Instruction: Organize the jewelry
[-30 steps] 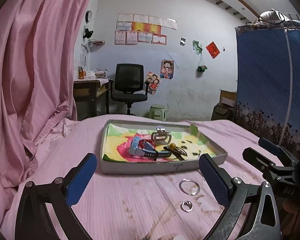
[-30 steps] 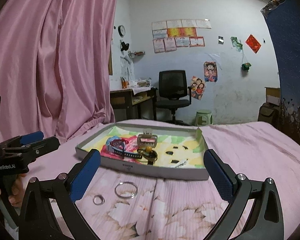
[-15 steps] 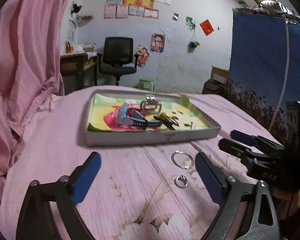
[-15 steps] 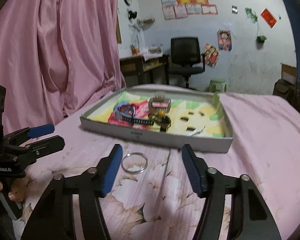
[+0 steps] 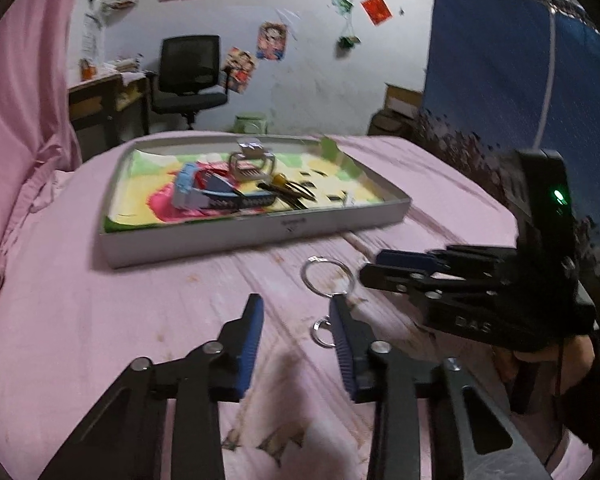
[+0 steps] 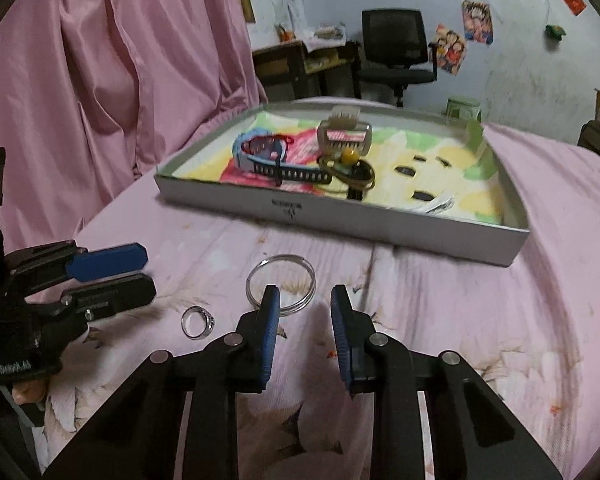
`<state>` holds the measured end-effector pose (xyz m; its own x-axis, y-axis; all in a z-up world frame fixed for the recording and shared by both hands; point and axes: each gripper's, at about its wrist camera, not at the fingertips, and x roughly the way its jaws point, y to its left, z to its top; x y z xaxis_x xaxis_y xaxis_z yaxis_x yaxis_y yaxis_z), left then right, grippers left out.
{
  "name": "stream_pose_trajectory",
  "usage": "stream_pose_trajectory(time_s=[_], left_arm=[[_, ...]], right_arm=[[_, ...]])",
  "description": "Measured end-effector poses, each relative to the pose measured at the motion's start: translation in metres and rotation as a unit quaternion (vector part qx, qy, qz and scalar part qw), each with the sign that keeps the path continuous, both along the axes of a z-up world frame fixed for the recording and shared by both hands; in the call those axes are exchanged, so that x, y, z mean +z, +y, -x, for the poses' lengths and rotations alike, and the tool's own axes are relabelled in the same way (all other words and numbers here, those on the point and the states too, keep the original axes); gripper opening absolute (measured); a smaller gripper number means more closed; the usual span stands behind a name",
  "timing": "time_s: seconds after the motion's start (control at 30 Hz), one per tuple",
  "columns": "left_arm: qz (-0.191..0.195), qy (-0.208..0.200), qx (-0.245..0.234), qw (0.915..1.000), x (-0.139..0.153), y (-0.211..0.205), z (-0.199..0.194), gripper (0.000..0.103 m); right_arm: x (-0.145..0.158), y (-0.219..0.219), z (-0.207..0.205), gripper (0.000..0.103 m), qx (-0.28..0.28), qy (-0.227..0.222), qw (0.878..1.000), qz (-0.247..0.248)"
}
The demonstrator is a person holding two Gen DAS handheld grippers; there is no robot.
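A: Where do the views look from?
B: Both sit low behind their tongs, close over the bed (image 5: 80, 320), facing the far wall.
A: Shared ground?
B: The tray (image 5: 256, 236) (image 6: 380, 224) and both rings.

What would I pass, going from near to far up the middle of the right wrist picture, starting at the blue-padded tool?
Right hand-held gripper → large silver ring on the pink sheet → white tray → yellow bead → hair claw clip → black office chair.
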<state>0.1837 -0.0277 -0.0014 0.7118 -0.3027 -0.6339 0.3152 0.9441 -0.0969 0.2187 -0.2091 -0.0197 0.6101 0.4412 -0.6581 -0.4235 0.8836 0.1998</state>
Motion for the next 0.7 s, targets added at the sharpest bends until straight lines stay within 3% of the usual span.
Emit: stream_pose_trajectory(time_s=[0.2,0.37,0.7], left_arm=[[0.009,0.043,-0.023,0.9988,-0.011,-0.002,-0.011,0.018],[0.020,0.082,-0.033,0.9959,-0.022,-0.002,-0.021,0.016],[0.013,0.103,-0.029,0.9941,-0.029,-0.005,-0.027,0.010]], right_arm=[[-0.006,0.004,-0.009,0.023,0.003,0.023,1.000,0.002],[-0.010,0.010,-0.022,0.023,0.006,0.040,0.999,0.007],[-0.017,0.021,-0.035,0.023,0.009,0.069,0.997,0.024]])
